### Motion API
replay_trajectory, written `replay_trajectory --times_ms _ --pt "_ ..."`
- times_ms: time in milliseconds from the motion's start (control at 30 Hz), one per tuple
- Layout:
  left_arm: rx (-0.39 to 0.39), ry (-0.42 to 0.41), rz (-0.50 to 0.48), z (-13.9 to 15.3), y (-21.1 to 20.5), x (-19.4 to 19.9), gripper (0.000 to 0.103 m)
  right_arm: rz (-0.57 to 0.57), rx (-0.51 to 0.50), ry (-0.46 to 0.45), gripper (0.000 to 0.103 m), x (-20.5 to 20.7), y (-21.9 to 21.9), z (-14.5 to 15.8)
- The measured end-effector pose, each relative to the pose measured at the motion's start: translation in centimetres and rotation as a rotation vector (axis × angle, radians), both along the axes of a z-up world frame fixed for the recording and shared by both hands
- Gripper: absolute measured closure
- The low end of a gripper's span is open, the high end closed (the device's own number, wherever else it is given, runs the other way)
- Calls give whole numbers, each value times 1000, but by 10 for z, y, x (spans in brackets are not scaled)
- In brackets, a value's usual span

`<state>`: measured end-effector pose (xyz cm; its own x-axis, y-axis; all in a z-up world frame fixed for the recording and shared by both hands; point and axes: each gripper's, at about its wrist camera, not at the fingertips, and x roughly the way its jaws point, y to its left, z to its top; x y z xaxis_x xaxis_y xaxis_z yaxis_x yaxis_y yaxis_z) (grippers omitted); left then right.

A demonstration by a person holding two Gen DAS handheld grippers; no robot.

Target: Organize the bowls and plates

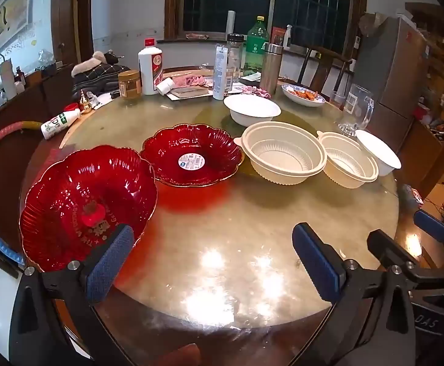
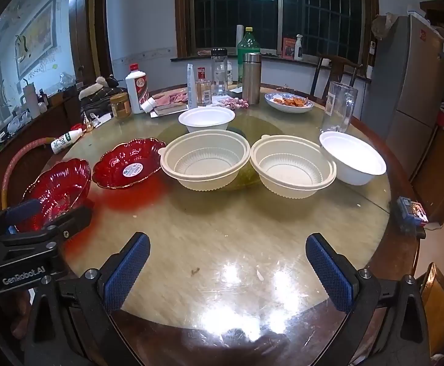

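left wrist view: the left gripper (image 1: 212, 262) stands wide open with nothing between its pads, hovering over a bare patch of the glass-topped table (image 1: 222, 213). the near red plate (image 1: 87, 204) sits just ahead and to the left of it, its rim right beside the left finger (image 1: 109, 265). the second red plate (image 1: 193, 155) lies further ahead, close beside the first. beyond and to the right run two cream ribbed bowls (image 1: 283, 155) (image 1: 348, 160) and a white bowl (image 1: 379, 152), with another white bowl (image 1: 252, 109) further back. likely risks here: the left finger clipping the near plate's rim and sliding it toward the table edge, since it looks to sit close to that edge; and the glossy, fluted plastic slipping out of a shallow pinch.

right wrist view: the right gripper (image 2: 226, 268) is also fully open and empty, over bare table. the cream bowls sit straight ahead, the white bowl (image 2: 353, 158) ahead to the right, touching or nearly touching the nearer cream one. a glass pitcher (image 2: 339, 108) stands just behind that white bowl, so a long reach could knock it. the left gripper's body shows at far left, near enough that the two tools could collide if both go for the red plates.
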<state>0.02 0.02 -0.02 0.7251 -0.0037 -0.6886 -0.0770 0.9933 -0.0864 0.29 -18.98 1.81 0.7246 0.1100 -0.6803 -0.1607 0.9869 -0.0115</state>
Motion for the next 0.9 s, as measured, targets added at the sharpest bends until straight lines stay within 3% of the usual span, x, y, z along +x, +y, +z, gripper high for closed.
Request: replay_trajectory --times_ms 133,233,900 --pt "-39 36 -4 -3 9 8 0 4 -10 11 0 2 6 -2" --pt "4 2 -4 -3 2 0 0 5 -6 -4 0 2 5 -1" --pt "-4 28 -13 -8 0 4 0 -1 1 6 0 5 6 -3"
